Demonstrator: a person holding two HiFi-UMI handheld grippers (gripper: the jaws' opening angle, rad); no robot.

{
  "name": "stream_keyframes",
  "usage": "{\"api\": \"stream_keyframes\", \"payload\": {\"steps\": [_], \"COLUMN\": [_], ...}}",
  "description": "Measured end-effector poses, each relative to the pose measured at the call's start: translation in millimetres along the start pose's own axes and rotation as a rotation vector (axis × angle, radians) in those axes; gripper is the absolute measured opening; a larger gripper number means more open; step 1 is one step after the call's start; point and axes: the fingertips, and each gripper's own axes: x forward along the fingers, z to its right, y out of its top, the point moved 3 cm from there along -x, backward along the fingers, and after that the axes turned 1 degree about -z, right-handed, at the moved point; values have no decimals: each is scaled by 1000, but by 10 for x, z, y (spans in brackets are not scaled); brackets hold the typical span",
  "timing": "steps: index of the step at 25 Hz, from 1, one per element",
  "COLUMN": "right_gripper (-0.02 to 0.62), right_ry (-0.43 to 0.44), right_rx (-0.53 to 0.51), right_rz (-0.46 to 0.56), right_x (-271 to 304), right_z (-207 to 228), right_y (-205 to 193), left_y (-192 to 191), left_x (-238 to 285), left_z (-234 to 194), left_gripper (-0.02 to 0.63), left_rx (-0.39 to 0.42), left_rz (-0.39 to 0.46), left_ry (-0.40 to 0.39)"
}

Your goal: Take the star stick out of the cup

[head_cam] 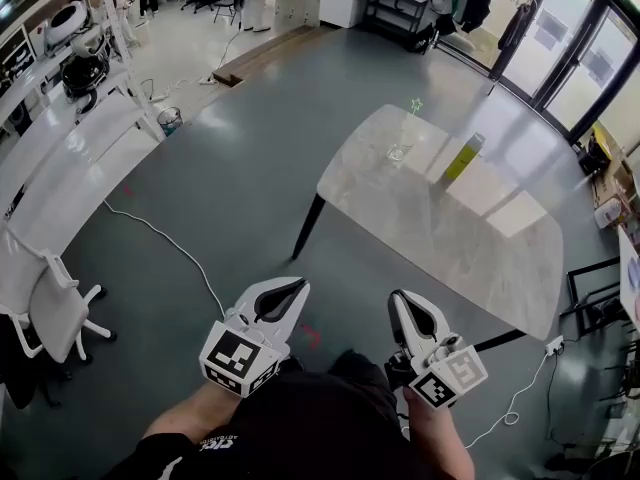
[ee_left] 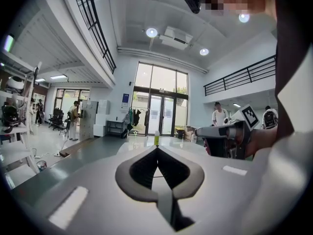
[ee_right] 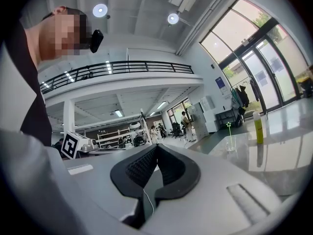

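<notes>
A green star stick [head_cam: 416,105] stands in a clear cup [head_cam: 398,152] near the far edge of the marble table [head_cam: 420,218]. The right gripper view shows the star stick [ee_right: 228,125] and cup [ee_right: 230,144] far off at the right. My left gripper [head_cam: 302,285] and right gripper [head_cam: 396,296] are held low in front of the person, well short of the table. Both are shut with nothing between the fingertips. In its own view the left gripper [ee_left: 157,149] has its jaws meeting at the tip, and so does the right gripper [ee_right: 156,146].
A yellow-green bottle [head_cam: 463,158] stands on the table right of the cup, and shows as a bottle [ee_right: 257,128] beside the cup. A white chair [head_cam: 50,303] and white desks [head_cam: 70,158] line the left. A white cable [head_cam: 165,243] runs across the floor. People stand in the background.
</notes>
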Motion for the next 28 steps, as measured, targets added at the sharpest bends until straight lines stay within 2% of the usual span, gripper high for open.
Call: {"api": "stream_keyframes", "payload": {"steps": [6, 11, 28], "right_gripper": [14, 14, 14], "right_ry": [-15, 11, 53], "right_rx": [41, 63, 113], "right_rz": [-16, -11, 1], "right_x": [119, 376, 877], "right_z": [229, 458, 1893], "right_y": [-60, 26, 489], "left_y": [-61, -6, 392], "left_x": [224, 512, 2054], "left_z": [-105, -241, -429], "left_gripper": [2, 2, 2], "left_rx": [-14, -13, 18], "left_rz": [-29, -47, -72], "left_ry": [-16, -11, 11]}}
